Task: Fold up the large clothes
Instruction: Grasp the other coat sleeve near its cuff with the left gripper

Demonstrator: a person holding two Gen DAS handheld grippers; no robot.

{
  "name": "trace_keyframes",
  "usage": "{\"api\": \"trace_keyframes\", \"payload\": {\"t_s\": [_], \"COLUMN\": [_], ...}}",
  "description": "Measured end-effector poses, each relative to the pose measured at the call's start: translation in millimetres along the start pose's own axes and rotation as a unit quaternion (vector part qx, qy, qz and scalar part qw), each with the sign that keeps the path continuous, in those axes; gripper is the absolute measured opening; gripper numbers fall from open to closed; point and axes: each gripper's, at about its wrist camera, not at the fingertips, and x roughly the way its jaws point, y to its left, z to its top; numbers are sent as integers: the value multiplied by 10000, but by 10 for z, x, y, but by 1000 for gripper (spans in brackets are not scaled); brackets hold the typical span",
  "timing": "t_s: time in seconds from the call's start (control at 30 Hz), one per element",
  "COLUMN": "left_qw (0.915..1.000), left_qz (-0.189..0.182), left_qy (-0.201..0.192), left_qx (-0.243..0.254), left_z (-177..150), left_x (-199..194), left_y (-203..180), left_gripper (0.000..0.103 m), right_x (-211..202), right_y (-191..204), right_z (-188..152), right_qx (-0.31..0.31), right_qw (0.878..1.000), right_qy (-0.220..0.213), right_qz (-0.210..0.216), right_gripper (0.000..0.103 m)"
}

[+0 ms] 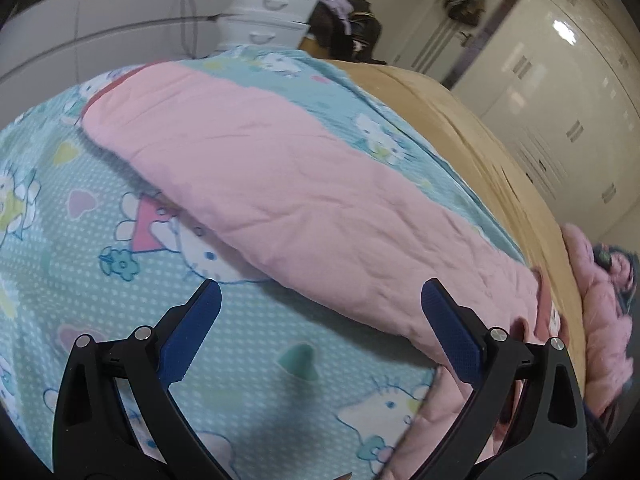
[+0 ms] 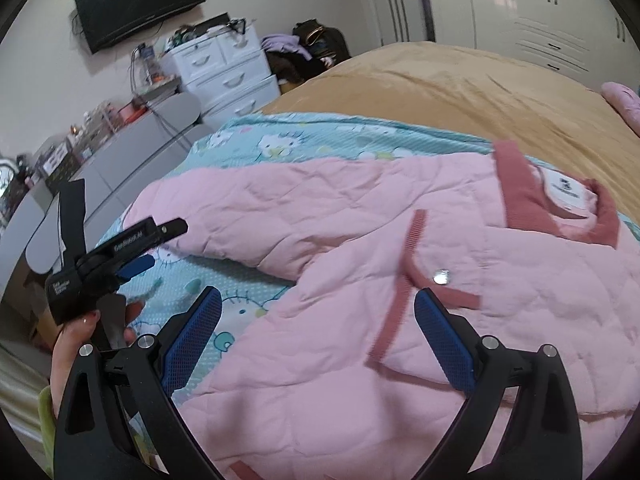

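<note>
A pink quilted jacket (image 2: pixel 440 208) with dark pink trim lies on a turquoise cartoon-cat blanket (image 2: pixel 280 144), its collar (image 2: pixel 520 196) toward the far right. One sleeve (image 1: pixel 280 184) stretches diagonally across the blanket (image 1: pixel 80 280). My left gripper (image 1: pixel 320 292) hovers open over the blanket at the sleeve's near edge, with nothing between its blue pads. My right gripper (image 2: pixel 318 298) is open above the jacket's front, near a metal snap (image 2: pixel 441 277). In the right wrist view a hand (image 2: pixel 76 344) holds the left gripper (image 2: pixel 168 244) at the left, beside the sleeve.
A tan bedsheet (image 2: pixel 440 80) covers the bed beyond the blanket. White drawers (image 2: pixel 224 68), a grey cabinet (image 2: pixel 132 148) and a wall TV (image 2: pixel 140 4) stand to the left. Wardrobe doors (image 2: pixel 540 12) are behind. Another pink garment (image 1: pixel 600 312) lies at the bed's right edge.
</note>
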Motion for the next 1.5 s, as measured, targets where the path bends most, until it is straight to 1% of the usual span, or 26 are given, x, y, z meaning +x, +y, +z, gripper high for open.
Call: {"api": "trace_keyframes", "payload": {"t_s": [0.13,0.2,0.33,0.4,0.53,0.67,0.87,0.9,0.93,0.97,1.0,1.03,1.07,1.1,1.17,1.2,1.23,1.3,1.5], "left_qw": [9995,9987,9970,9964,9934,9903,9874,9859,9848,9843,9838,9834,9836,9841,9844,9847,9842,9818,9743], "left_qz": [49,4,-118,-96,-43,-53,-93,-167,-192,-179,-211,-346,-448,-573,-667,-690,-732,-878,-1152], "left_qy": [37,59,-8,-61,-316,-469,-773,-859,-922,-953,-980,-989,-959,-928,-1084,-1216,-1300,-1470,-1856], "left_qx": [-308,-507,-759,-835,-1099,-1309,-1380,-1428,-1460,-1472,-1485,-1484,-1458,-1404,-1218,-1038,-955,-825,-547], "left_z": [52,79,147,182,298,396,433,422,411,417,401,397,403,410,416,418,414,410,381], "left_x": [88,141,272,336,404,472,473,438,418,420,399,386,380,343,209,89,9,-170,-570], "left_y": [219,333,516,569,645,701,716,734,749,762,785,801,801,788,713,640,597,508,269], "left_gripper": [94,94,94,94,94,94,93,85,74,52,41,37,27,20,17,15,15,14,13], "right_x": [144,212,330,352,328,193,-13,-31,-70,-91,-111,-151,-178,-202,-283,-319,-363,-430,-681], "right_y": [113,158,248,260,189,68,-205,-242,-310,-352,-401,-473,-524,-554,-617,-644,-678,-741,-892], "right_z": [-23,-31,-83,-123,-212,-266,-349,-358,-381,-391,-404,-419,-427,-430,-438,-440,-446,-455,-476], "right_qx": [-89,-122,-224,-260,-94,1,224,245,305,360,442,575,646,692,742,761,802,891,1057], "right_qw": [9999,9997,9991,9989,9989,9990,9989,9988,9987,9985,9982,9976,9972,9970,9968,9968,9965,9958,9941], "right_qy": [132,194,327,358,433,418,407,405,392,384,374,359,343,320,236,197,149,89,-118], "right_qz": [60,86,137,126,159,137,-44,-75,-124,-139,-147,-136,-125,-126,-162,-169,-168,-172,-203], "right_gripper": [96,96,96,96,96,96,96,96,96,96,96,96,96,96,96,96,96,96,96]}}
